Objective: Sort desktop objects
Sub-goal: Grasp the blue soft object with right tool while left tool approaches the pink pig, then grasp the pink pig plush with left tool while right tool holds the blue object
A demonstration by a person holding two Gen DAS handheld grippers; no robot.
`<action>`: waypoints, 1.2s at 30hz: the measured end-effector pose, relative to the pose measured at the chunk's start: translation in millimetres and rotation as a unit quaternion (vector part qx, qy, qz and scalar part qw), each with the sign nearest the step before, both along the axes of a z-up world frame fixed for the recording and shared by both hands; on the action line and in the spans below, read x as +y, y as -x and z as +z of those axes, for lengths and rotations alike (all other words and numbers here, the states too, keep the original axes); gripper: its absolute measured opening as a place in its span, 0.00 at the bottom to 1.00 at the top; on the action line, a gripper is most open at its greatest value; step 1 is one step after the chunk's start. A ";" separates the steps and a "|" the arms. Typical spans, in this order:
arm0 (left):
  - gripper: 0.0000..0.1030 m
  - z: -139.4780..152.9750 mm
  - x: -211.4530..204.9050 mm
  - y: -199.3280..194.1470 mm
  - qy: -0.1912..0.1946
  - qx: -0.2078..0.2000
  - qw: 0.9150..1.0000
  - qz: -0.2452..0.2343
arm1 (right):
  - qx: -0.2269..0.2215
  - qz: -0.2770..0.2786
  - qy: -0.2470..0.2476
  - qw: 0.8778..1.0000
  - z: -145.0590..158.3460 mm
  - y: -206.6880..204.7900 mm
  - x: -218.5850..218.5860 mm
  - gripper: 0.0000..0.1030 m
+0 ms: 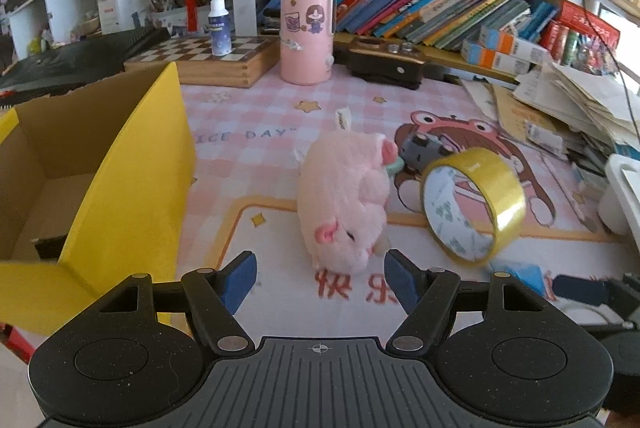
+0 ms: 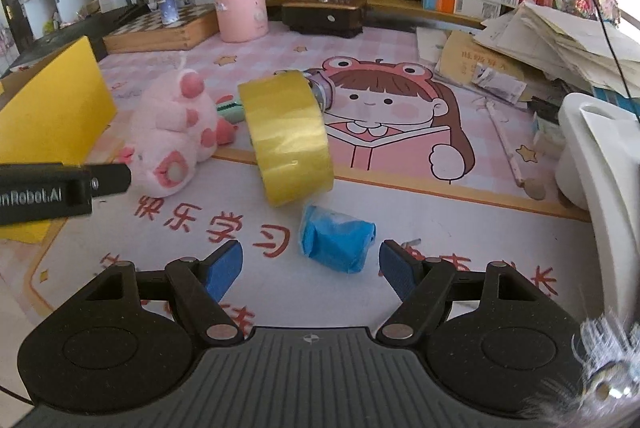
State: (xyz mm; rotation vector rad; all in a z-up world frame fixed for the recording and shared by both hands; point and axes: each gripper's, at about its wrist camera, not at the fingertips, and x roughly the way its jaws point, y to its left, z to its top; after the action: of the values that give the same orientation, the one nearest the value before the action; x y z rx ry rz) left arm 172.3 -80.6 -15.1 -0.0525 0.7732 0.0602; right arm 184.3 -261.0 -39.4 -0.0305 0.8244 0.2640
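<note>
Left gripper [image 1: 320, 278] at the bottom of its view: I see the blue pads spread wide with nothing between them, the pink plush pig [image 1: 346, 204] lying just beyond. A yellow roll of clear tape [image 1: 474, 204] stands on edge to the right, a yellow-sided cardboard box [image 1: 120, 172] open at left. Right gripper [image 2: 310, 268] in its own view also stands wide and empty; a crumpled blue wrapper [image 2: 338, 242] lies just ahead between the pads, untouched, on the pink cartoon desk mat [image 2: 400, 220].
</note>
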 end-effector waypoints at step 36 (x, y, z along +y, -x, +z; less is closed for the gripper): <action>0.55 -20.0 -11.5 -47.6 0.016 0.015 1.000 -0.015 | -0.022 0.035 0.023 0.999 -2.2 -17.9 -0.5 0.37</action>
State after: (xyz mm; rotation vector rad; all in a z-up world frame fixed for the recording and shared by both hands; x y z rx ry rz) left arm 219.9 -92.2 -35.1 -0.0707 0.8057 0.0190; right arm 202.2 -261.5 -41.6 -0.1092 0.7858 0.3098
